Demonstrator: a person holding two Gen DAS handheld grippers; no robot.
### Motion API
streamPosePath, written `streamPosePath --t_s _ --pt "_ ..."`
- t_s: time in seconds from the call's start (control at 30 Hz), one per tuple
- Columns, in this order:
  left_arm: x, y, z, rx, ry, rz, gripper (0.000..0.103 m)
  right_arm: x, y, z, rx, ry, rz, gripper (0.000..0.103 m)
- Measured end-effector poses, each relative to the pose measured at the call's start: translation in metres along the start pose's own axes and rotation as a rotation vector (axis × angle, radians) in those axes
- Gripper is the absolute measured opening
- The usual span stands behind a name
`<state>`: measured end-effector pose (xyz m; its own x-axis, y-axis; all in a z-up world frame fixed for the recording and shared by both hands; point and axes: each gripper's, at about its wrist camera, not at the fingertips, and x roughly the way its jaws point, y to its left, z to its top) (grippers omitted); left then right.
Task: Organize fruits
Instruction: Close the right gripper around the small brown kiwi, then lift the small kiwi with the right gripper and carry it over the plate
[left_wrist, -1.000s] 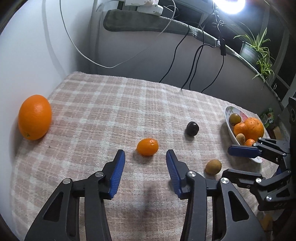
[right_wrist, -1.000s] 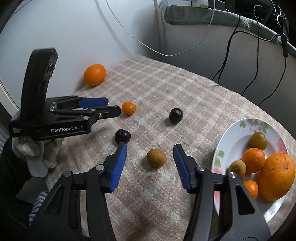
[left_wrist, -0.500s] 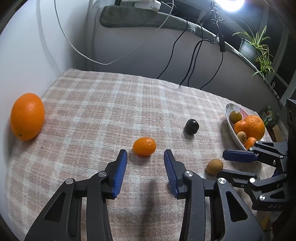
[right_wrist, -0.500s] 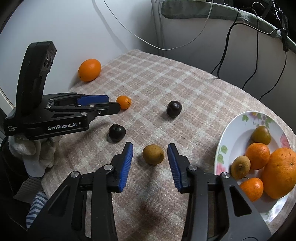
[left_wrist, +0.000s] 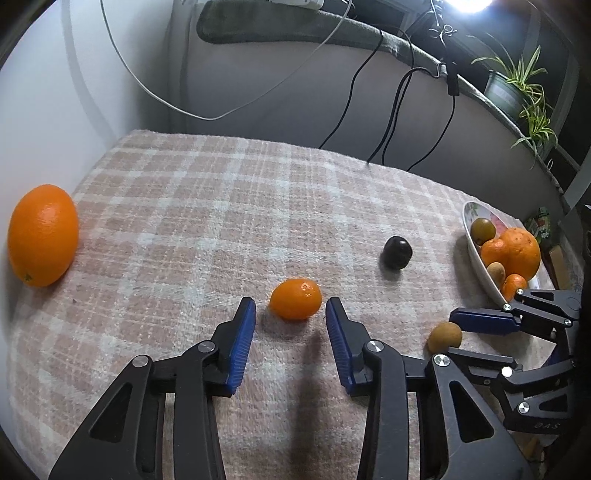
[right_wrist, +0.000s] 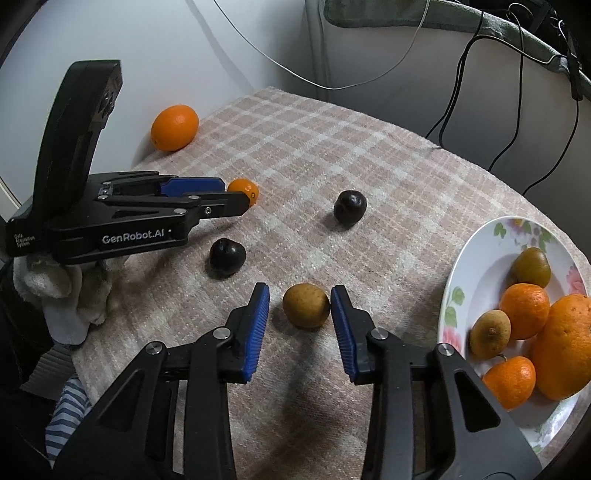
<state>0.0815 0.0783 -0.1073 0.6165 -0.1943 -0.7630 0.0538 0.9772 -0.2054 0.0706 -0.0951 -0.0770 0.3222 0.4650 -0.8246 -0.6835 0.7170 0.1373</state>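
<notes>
Our left tongs (left_wrist: 290, 316) have just been closing around the small mandarin (left_wrist: 295, 298) on the tabletop (left_wrist: 221, 206), pads clear. Right tongs (right_wrist: 300, 307) closing on the brown fruit (right_wrist: 306, 305) beside the plate (right_wrist: 476, 258); one pad possibly touching. Left unit reads "GenRobot.AI".

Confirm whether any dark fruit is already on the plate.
No: the plate holds only orange and brownish fruits; both dark fruits lie on the checked cloth.

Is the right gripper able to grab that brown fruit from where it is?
Probably yes: the brown fruit already sits between the right gripper's closing jaws, nothing blocking, though the pads don't seem to press it yet.
</notes>
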Motion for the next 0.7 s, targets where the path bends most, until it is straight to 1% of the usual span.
streamPosePath --t_s 0.1,0.13,0.33,0.7 --pt "0.002 0.000 0.002 0.005 0.004 0.008 0.035 0.003 -0.001 0.000 -0.001 0.012 -0.014 0.034" --pt "0.002 0.000 0.002 0.007 0.005 0.010 0.034 0.004 -0.001 -0.001 -0.002 0.015 -0.014 0.031" --pt "0.003 -0.002 0.004 0.013 0.003 0.024 0.027 0.006 0.000 -0.001 -0.008 0.018 -0.004 0.029" --pt "-0.003 -0.004 0.005 0.014 -0.021 0.030 0.027 -0.006 -0.006 -0.003 0.021 -0.012 0.020 0.028"
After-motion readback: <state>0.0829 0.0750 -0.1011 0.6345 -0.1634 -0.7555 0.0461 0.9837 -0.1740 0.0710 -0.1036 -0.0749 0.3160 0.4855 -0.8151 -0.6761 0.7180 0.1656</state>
